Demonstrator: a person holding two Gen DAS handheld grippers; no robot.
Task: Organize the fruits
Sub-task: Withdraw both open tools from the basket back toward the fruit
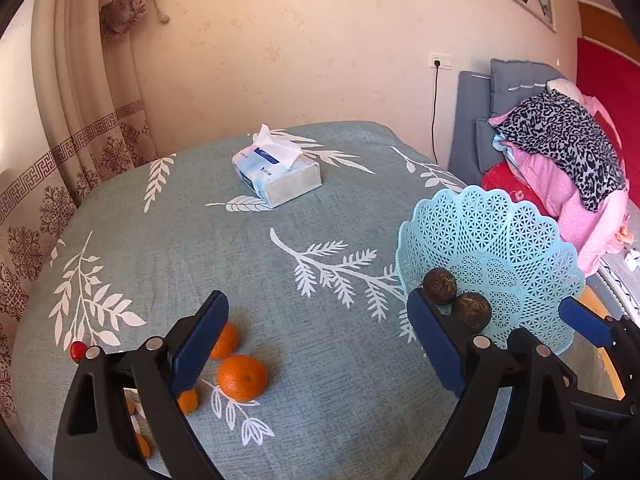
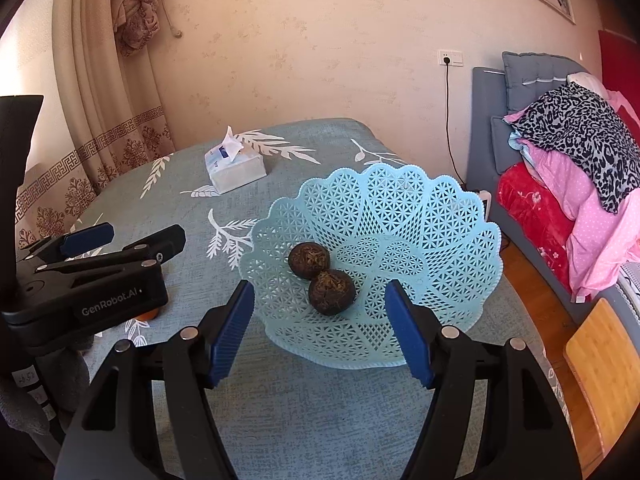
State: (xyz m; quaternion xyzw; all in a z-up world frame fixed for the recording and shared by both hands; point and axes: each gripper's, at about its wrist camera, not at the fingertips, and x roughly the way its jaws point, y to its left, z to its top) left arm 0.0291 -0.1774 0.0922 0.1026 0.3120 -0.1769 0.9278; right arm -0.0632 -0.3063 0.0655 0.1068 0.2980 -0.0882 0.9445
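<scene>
Fruits lie in two groups on the tabletop (image 1: 248, 280), which wears a grey-blue woven cloth printed with white leafy sprigs. Two dark brown fruits (image 2: 322, 276), round and rough-skinned, sit touching each other inside the basket (image 2: 440, 216), a pale blue plastic bowl of open lattice with a scalloped rim. They lie just ahead of the right gripper (image 2: 320, 332), between the lines of its two blue ribbed pads, which stand apart with nothing between them and touch neither fruit nor basket. The oranges (image 1: 242, 377) rest on the cloth beside the left gripper (image 1: 320, 340): one smooth, round one just inside its left finger, another half hidden behind that finger's pad, and more orange pieces showing under the black frame below. A small red fruit (image 1: 78, 350) lies just outside that same finger. The left gripper's pads are spread wide and hold nothing; its right finger overlaps the basket's near edge in the left wrist view. Farther ahead of both grippers a soft tissue pack (image 1: 276, 174) lies with one sheet sticking up. Beyond the tabletop are a cream wall, a patterned curtain (image 1: 80, 128) to the left, and a grey bed (image 2: 520, 92) with piled pink and leopard-print bedding to the right.
</scene>
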